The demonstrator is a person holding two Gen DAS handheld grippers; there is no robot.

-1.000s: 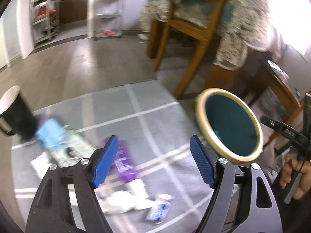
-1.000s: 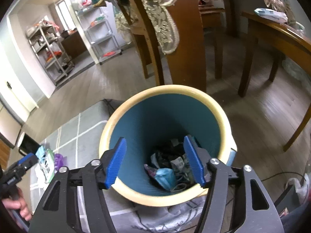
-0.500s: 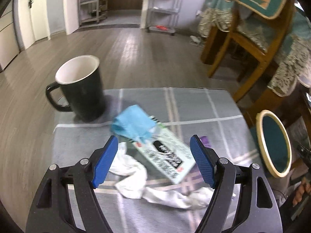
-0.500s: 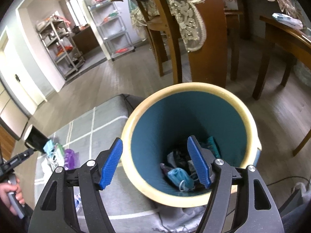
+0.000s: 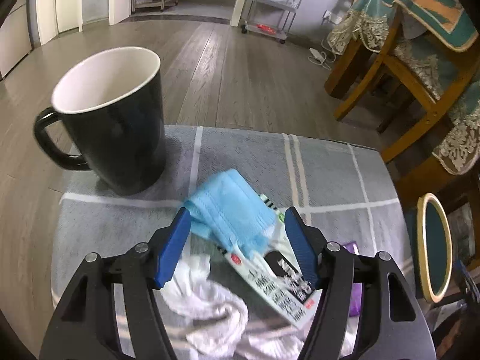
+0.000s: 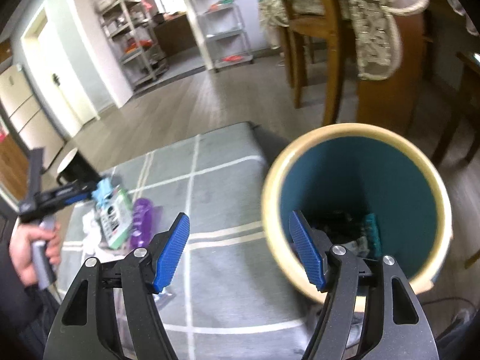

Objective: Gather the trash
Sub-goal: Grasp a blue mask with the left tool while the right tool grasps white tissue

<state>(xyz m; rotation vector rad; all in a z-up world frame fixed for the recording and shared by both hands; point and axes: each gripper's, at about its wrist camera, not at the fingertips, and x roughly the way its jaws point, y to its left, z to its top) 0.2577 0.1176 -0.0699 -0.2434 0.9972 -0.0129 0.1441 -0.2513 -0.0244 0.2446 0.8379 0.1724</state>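
Observation:
A crumpled blue face mask (image 5: 228, 192) lies on a printed packet (image 5: 279, 282) on the grey checked cloth (image 5: 330, 174). My left gripper (image 5: 237, 213) hangs just over it with its jaws closing. The mask sits between the pads, which do not press on it. Around it lie a white tissue (image 5: 210, 300) and a purple wrapper (image 5: 354, 294). The teal bin with a cream rim (image 6: 273, 180) stands at the table's right edge with trash (image 6: 360, 234) inside. My right gripper (image 6: 239, 214) is open and holds nothing, one pad over the cloth, the other over the bin's mouth.
A black mug (image 5: 120, 138) with a white inside stands on the cloth's far left corner, close to the mask. Wooden chairs (image 5: 390, 66) with lace covers stand beyond the table on the right. A person's hand (image 6: 27, 249) holds the left gripper's handle.
My left gripper swung away from the bin toward the mug and came down over the blue mask, its jaws narrowing. My right gripper slid left from above the bin to its rim.

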